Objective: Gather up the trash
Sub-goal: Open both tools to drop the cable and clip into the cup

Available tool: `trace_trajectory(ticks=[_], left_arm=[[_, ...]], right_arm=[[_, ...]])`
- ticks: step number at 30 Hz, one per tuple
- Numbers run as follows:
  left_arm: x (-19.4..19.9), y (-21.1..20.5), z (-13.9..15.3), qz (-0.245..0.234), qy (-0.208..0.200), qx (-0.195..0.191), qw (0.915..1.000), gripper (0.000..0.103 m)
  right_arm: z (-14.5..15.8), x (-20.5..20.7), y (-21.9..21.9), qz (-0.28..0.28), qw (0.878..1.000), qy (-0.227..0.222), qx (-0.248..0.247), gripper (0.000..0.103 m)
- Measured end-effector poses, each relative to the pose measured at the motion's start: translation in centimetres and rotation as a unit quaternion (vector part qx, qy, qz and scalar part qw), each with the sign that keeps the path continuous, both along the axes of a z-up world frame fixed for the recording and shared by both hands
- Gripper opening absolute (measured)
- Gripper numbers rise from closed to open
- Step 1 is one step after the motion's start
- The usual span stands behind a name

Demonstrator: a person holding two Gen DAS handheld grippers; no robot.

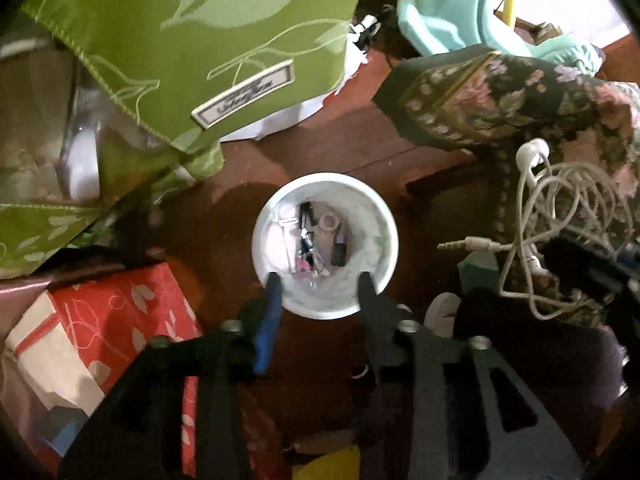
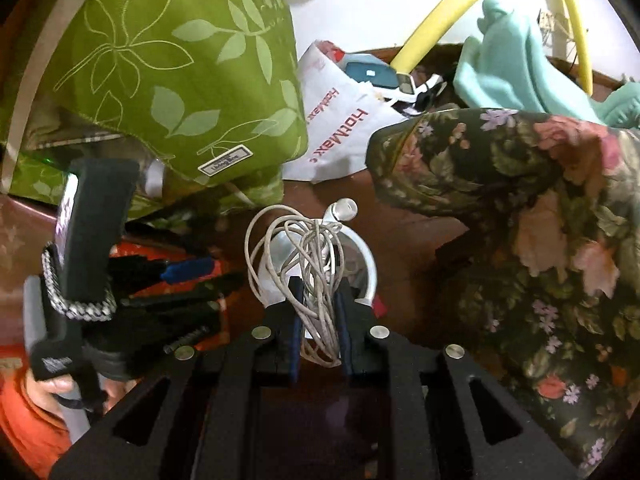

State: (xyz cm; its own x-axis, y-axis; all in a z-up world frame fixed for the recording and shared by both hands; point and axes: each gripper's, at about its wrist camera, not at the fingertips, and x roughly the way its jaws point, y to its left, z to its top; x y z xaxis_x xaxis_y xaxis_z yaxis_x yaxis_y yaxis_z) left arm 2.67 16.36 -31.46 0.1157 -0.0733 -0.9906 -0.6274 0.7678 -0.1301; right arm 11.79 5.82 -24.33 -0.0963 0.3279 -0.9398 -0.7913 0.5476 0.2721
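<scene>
The right gripper (image 2: pixel 318 300) is clenched on a tangled bundle of white earphone cable (image 2: pixel 308 256), its blue-padded fingers pinching the loops near the bundle's lower middle, with one earbud poking out at the top. The left gripper (image 1: pixel 320 280) is spread wide, its two fingertips hanging over the near rim of a round white plastic cup (image 1: pixel 326 248) and gripping nothing; whether they touch the rim I cannot tell.

Taking the cup as the landmark: it stands upright on the dark reddish-brown wooden surface (image 1: pixel 224 236) and already holds small odds and ends, among them a little ring and dark scraps. In the right wrist view the earphone bundle hangs directly over the cup's mouth; in the left view it dangles to the cup's right, jack plug pointing toward it.

The cable looks light, limp and springy. Loose loops will likely sag and snag on the rim, so a pinch across the densest knot seems the safest hold.

Beyond the cup lies a green leaf-patterned fabric cushion (image 1: pixel 192 40), to its right a dark floral cloth (image 2: pixel 540 220), and near-left a red patterned box (image 1: pixel 116 320).
</scene>
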Motion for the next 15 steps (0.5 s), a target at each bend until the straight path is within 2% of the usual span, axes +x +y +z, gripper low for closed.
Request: trace_trajectory(ticks=[4,5,8,9,15], left_arm=[[-0.6,0.0,0.1,-0.003,0.005,0.001,1.0000,0.042],[-0.8,0.0,0.2,-0.002,0.005,0.002,1.0000,0.042],[-1.5,0.3,0.6,0.003,0.002,0.005,1.0000,0.042],[-1.8,0.3,0.9,0.006,0.000,0.004,1.0000,0.042],[-2.7,0.2,2.7,0.011,-0.020,0.003,0.9997,0.042]], right_arm=[[-0.1,-0.1,1.2,0.007,1.000,0.010,0.003,0.016],[-0.1,-0.2,1.5,0.009,1.000,0.018,0.004,0.019],[-0.3,-0.4,2.0,0.011,0.999,0.040,0.007,0.048],[-0.3,-0.5,2.2,0.013,0.999,0.037,0.006,0.052],[0.8,-1.4,1.9,0.021,1.000,0.005,-0.004,0.052]])
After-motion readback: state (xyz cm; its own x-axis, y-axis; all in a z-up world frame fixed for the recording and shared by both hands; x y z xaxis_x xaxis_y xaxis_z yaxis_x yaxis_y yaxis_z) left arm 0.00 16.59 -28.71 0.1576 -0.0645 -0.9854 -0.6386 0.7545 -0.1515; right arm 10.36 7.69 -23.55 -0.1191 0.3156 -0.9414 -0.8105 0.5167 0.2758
